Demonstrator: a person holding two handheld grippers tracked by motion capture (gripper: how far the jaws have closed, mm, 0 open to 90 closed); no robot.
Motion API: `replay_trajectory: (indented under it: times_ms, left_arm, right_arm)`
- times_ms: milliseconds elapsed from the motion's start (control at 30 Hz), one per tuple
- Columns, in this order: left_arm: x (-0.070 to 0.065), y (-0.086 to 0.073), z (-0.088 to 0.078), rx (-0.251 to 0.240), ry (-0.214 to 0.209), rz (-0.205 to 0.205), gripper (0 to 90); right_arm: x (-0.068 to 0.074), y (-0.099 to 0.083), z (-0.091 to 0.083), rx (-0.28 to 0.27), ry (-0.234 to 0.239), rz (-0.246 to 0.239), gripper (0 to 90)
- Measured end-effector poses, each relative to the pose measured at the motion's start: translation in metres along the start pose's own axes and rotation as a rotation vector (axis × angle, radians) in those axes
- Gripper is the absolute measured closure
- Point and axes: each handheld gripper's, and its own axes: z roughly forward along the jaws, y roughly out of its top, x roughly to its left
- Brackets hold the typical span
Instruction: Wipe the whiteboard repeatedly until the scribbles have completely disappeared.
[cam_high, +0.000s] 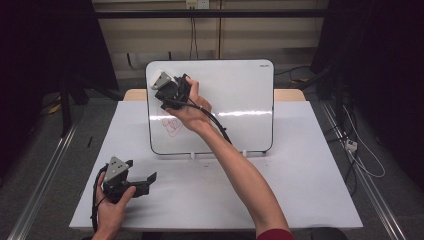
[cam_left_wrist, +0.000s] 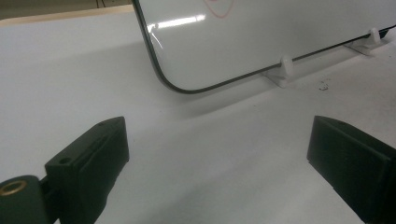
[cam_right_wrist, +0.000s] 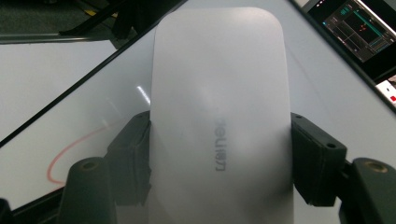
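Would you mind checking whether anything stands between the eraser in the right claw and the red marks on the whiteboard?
Nothing visible does: the eraser sits above the red marks over bare whiteboard.

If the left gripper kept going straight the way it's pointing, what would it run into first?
Probably the whiteboard: the left gripper, jaws open, points across bare table at the board's lower corner and its small white foot. Depth is hard to judge.

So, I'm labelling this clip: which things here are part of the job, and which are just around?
In the job:
- whiteboard with red scribble
- white eraser, clamped in the right gripper

Just around:
- left gripper, open, idle on the table
- board's white feet
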Motion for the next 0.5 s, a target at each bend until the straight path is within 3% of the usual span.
replay_trajectory:
  times_ms: [167, 500]
  left_arm:
    - [0.0012, -0.0003, -0.0001, -0.007, 0.008, 0.0, 5.6]
    - [0.0007, -0.0001, -0.0001, -0.008, 0.004, -0.002, 5.6]
  right_arm:
    - [-0.0114, 0.0051, 0.0005, -0.004, -0.023, 0.031, 31.2]
    - [-0.0023, 0.0025, -0.0004, -0.002, -0.035, -0.013, 31.2]
